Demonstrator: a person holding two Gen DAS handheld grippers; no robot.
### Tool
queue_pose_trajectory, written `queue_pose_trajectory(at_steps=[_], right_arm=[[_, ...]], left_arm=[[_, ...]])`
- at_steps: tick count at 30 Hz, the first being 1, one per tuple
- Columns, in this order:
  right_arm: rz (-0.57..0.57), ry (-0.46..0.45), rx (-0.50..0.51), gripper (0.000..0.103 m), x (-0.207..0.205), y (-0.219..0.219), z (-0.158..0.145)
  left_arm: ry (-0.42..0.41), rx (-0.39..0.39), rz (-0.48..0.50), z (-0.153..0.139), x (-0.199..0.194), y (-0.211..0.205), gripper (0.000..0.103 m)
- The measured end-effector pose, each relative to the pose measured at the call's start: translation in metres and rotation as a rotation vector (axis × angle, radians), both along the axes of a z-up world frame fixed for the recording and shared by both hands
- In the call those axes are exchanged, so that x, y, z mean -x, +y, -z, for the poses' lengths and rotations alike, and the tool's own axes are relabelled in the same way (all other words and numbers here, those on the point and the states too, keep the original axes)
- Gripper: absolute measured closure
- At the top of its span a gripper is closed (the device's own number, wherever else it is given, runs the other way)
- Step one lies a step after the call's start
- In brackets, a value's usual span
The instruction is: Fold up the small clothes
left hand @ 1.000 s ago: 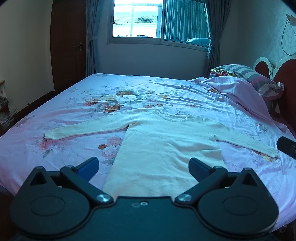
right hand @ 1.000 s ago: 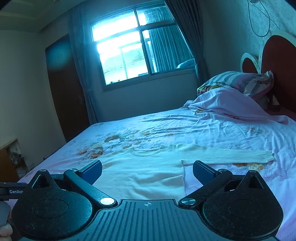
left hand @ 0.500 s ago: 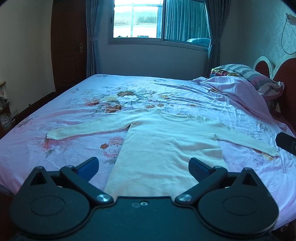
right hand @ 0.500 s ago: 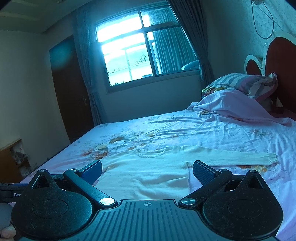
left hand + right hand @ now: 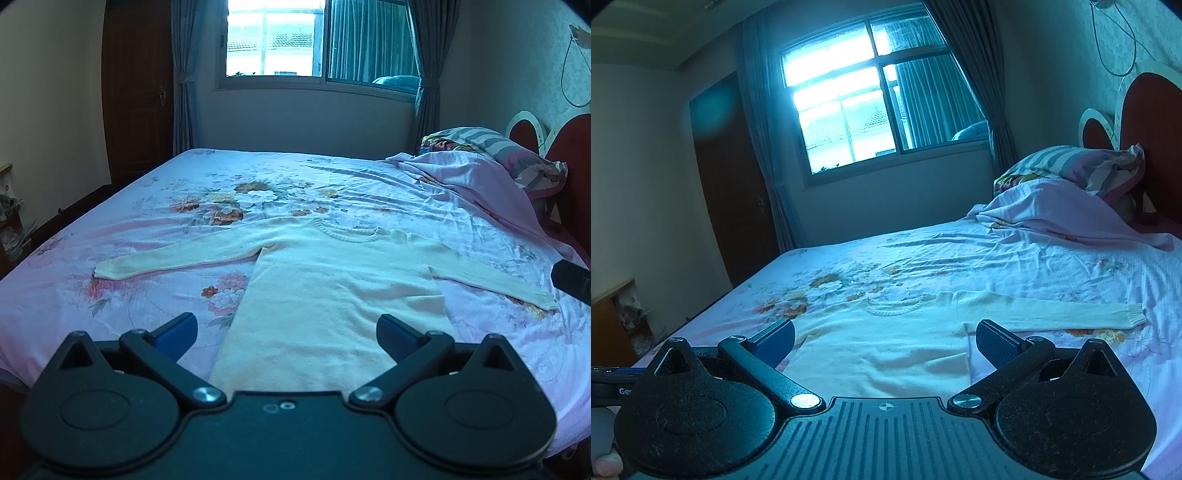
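Observation:
A cream knitted sweater (image 5: 332, 288) lies flat and face up on the floral bed sheet (image 5: 155, 236), both sleeves spread out, collar toward the window. My left gripper (image 5: 286, 328) is open and empty, hovering above the sweater's hem. The sweater also shows in the right wrist view (image 5: 886, 343), with its right sleeve (image 5: 1052, 314) stretched toward the headboard. My right gripper (image 5: 884, 339) is open and empty above the sweater's lower right part. The tip of the right gripper shows at the right edge of the left wrist view (image 5: 570, 282).
A rumpled purple blanket (image 5: 465, 181) and striped pillow (image 5: 491, 142) lie at the bed's head by the red headboard (image 5: 1148, 122). A window (image 5: 314, 40) with curtains is behind the bed. A dark door (image 5: 136, 92) and a shelf (image 5: 617, 321) stand at left.
Both views have shifted slightly; the right wrist view has tilted and moved a little over the sweater. The sweater has not moved and both grippers stay open.

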State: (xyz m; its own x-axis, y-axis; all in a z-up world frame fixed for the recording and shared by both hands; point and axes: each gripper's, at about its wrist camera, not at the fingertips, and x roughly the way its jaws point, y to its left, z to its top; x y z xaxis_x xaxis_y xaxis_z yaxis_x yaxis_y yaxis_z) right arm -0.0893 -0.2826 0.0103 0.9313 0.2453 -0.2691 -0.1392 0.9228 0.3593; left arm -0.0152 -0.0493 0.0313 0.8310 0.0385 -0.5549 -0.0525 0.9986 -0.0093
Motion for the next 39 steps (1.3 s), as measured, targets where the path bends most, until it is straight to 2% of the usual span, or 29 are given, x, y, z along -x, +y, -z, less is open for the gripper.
queue_pose_trajectory(at_steps=[33, 39], right_arm=[[0.012, 0.044, 0.013, 0.000, -0.010, 0.003, 0.014], [0.022, 0.060, 0.032, 0.000, -0.014, 0.006, 0.021]], left_arm=[[0.057, 0.034, -0.010, 0.016, -0.011, 0.008, 0.001], [0.083, 0.083, -0.025, 0.021, -0.016, 0.014, 0.001]])
